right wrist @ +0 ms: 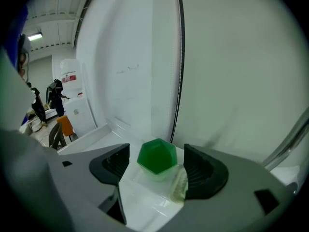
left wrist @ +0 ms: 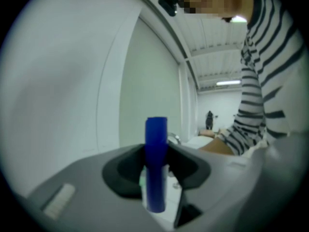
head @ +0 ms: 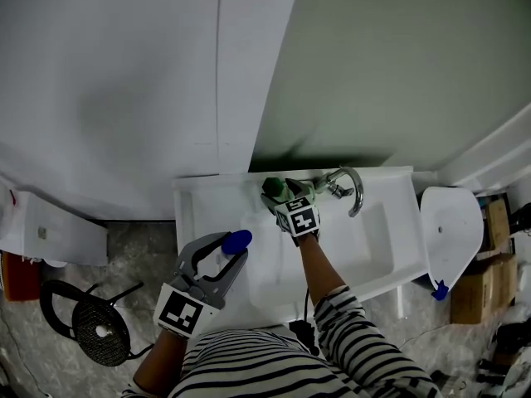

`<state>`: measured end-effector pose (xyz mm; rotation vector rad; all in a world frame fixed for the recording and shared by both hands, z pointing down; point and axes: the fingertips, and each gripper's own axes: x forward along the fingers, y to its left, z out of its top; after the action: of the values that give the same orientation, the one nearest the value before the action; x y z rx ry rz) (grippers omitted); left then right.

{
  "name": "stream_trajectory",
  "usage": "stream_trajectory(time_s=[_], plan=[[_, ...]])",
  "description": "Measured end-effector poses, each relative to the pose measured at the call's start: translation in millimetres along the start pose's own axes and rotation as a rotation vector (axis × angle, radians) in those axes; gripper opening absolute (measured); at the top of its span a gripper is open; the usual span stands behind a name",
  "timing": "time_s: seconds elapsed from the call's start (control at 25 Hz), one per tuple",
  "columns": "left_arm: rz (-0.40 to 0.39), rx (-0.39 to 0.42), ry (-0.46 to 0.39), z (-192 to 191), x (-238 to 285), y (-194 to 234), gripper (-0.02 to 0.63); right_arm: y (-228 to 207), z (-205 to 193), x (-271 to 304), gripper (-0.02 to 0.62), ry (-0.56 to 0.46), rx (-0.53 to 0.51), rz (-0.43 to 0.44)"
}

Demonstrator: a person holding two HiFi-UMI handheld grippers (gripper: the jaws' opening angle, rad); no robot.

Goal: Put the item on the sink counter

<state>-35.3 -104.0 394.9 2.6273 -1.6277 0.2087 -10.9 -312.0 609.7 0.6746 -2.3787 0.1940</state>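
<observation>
At the white sink bench (head: 199, 214), the left claw (head: 231, 251) hangs over its front edge, clamped on a blue cylinder (left wrist: 156, 163). Jaws spread, the right claw (right wrist: 157, 170) straddles without touching a green-capped item (right wrist: 157, 156) standing by the bench's back rim.

Both grippers are smooth, matt grey plastic: the left gripper (head: 226, 249) at lower left, the right gripper (head: 280, 196) at centre. Their black pads (right wrist: 203, 170) look ribbed and rubbery. Between the left gripper's pads is a smooth, opaque blue plastic cap (left wrist: 156, 149). A glossy, faceted green plastic cap (right wrist: 157, 156) tops a clear body. The white bench (head: 195, 214) is glossy and smooth, and the faucet (head: 357, 193) is polished metal. The sleeve (head: 365, 347) is striped knit cloth. The floor (head: 141, 255) is mottled and stone-like.
</observation>
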Motion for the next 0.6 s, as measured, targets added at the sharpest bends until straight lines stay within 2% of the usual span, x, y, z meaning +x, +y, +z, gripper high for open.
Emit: stream_trajectory(time_s=[0.28,0.6], plan=[[-0.016,0.001,0.015,-6.3,3.1,-0.3,0.155,10.3,33.6,-45.0,0.318,-0.108,-0.012,0.007],[-0.033,-0.004,0.025,-12.0,8.4,-0.5,0.155,43.5,75.7,-113.7,0.317,-0.198,-0.061,0.096]])
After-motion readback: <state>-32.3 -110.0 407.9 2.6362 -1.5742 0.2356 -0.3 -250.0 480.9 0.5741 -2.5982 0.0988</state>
